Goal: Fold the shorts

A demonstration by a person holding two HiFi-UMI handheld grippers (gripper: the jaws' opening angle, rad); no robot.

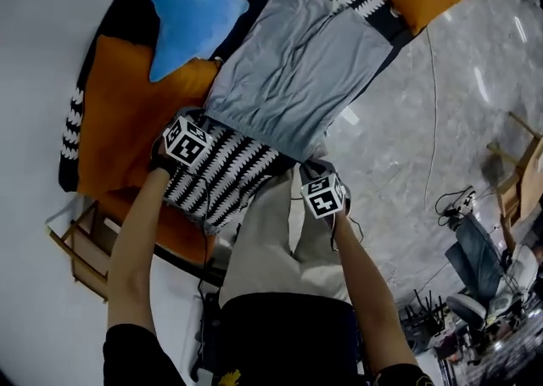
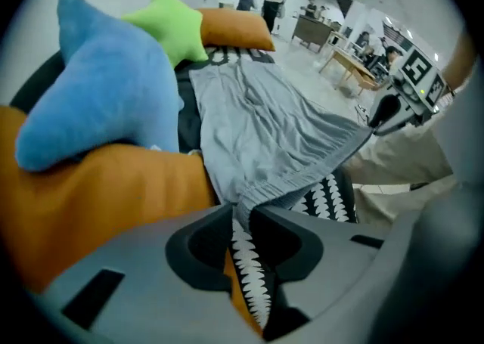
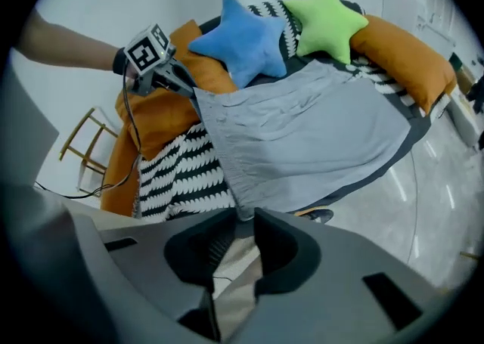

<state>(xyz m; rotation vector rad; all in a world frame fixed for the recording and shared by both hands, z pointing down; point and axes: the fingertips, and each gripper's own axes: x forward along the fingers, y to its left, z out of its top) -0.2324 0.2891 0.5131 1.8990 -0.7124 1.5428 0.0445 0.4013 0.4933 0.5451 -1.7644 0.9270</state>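
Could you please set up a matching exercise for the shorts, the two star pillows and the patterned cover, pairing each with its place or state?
Things:
1. shorts
2. blue star pillow
3. green star pillow
4. black-and-white cover

Places or states:
A. lying partly on the near orange cushion
B. spread underneath the shorts
C. farthest from the person, at the head view's top edge
D. waistband pinched by the left gripper and the right gripper

Pairs: 1-D, 2-A, 3-C, 4-B.
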